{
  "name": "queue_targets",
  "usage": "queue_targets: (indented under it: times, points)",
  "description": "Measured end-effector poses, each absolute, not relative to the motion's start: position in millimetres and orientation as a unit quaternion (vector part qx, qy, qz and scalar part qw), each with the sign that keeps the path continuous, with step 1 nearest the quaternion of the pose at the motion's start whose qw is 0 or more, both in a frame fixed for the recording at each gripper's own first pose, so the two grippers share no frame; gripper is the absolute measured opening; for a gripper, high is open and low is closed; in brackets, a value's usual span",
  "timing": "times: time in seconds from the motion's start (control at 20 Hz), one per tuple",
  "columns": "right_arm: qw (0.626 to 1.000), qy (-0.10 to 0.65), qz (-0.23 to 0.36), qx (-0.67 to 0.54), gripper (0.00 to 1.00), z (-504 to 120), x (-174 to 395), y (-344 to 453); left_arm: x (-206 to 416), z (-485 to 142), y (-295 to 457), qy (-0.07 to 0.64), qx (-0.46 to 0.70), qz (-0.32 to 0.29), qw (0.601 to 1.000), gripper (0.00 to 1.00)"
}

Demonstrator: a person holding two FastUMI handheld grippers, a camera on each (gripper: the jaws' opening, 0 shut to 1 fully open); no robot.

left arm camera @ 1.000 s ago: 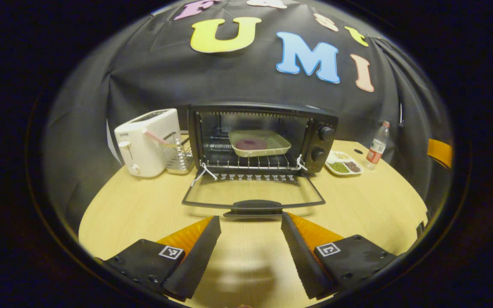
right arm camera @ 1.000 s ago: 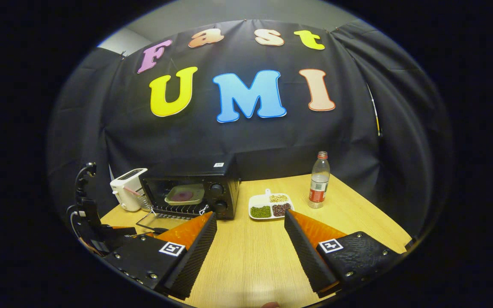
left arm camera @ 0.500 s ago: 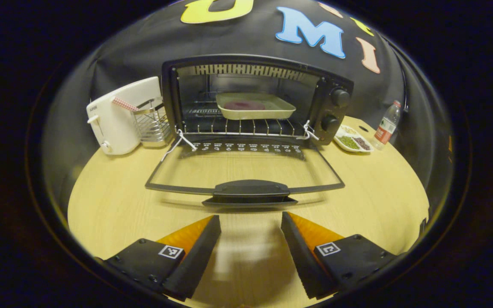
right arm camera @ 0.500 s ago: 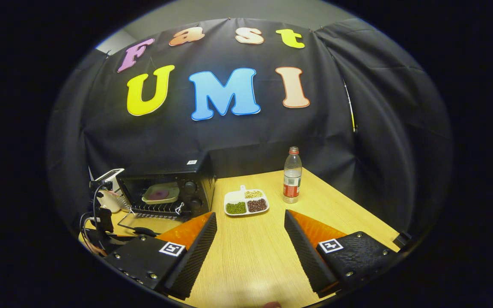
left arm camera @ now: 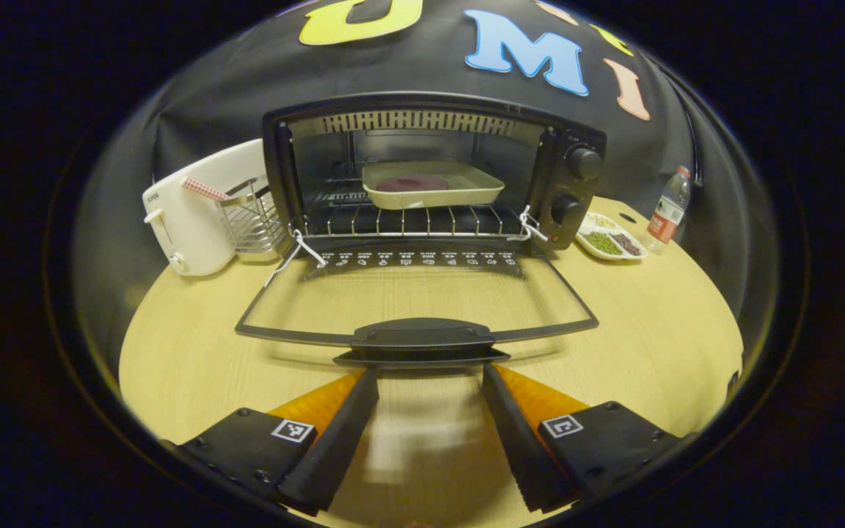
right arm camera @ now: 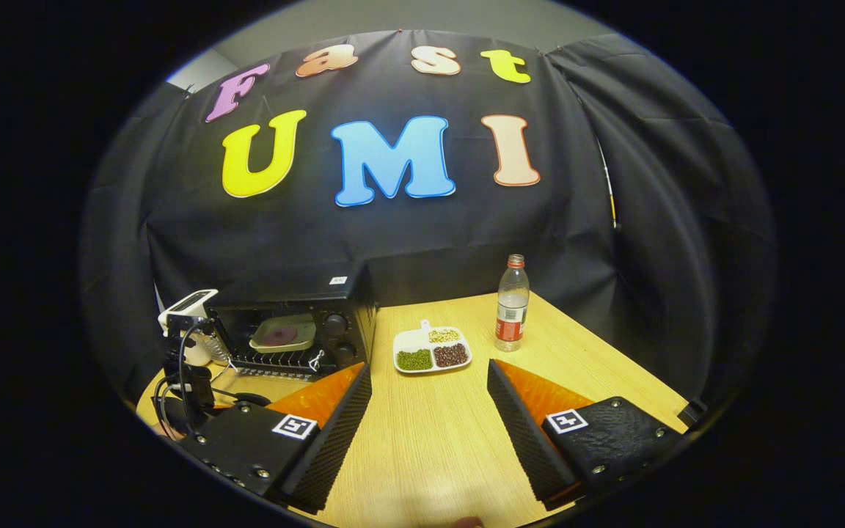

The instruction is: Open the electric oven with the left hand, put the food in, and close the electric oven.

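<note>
The black electric oven (left arm camera: 430,169) stands open, its glass door (left arm camera: 415,301) folded down flat over the table. A cream tray (left arm camera: 431,185) holding a purple round of food (left arm camera: 411,182) rests on the wire rack inside. My left gripper (left arm camera: 428,375) is open, its fingertips just under the front edge of the door handle (left arm camera: 422,339), with nothing between them. In the right gripper view my right gripper (right arm camera: 428,370) is open and empty above the table, to the right of the oven (right arm camera: 298,326). The left gripper's rig (right arm camera: 184,374) with its cables sits in front of the oven there.
A white toaster (left arm camera: 188,213) and a wire holder (left arm camera: 250,220) stand left of the oven. A divided plate of beans (left arm camera: 609,242) and a plastic bottle (left arm camera: 668,213) sit to its right. The round wooden table (left arm camera: 650,345) ends close on both sides.
My left gripper has moved forward and lower toward the oven; the door handle now sits right at its fingertips. The right gripper has swung slightly and stays open.
</note>
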State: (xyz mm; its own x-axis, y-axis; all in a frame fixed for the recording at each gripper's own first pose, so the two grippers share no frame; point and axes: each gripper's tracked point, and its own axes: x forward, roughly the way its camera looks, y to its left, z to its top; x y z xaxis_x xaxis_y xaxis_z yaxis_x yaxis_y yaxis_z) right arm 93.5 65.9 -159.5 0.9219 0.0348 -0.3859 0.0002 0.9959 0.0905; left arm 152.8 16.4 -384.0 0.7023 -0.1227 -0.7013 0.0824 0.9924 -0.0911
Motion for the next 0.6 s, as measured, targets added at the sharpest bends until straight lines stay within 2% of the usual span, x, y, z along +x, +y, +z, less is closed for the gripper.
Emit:
queue_targets:
  times: [0.05,0.1,0.15,0.35,0.4,0.55,0.6]
  points:
    - [0.980,0.196,0.012,0.043,0.98,-159,92,66,153,-377,17,0.371,-0.023,-0.055,0.927,1.00]
    - [0.980,0.194,0.014,0.043,0.98,-157,92,65,153,-370,17,0.362,-0.019,-0.055,0.930,0.97]
    - [0.980,0.194,0.017,0.045,0.98,-156,91,66,154,-363,18,0.355,-0.017,-0.054,0.933,1.00]
    - [0.979,0.198,0.024,0.052,0.98,-157,97,72,163,-335,20,0.331,-0.032,-0.046,0.942,1.00]
    - [0.979,0.197,0.026,0.052,0.98,-156,97,73,169,-327,20,0.324,-0.032,-0.045,0.945,0.96]
    - [0.979,0.197,0.031,0.049,0.98,-155,99,76,182,-307,19,0.291,-0.014,-0.047,0.955,0.96]
    - [0.978,0.199,0.032,0.048,0.98,-156,100,76,186,-301,20,0.283,-0.007,-0.049,0.958,1.00]
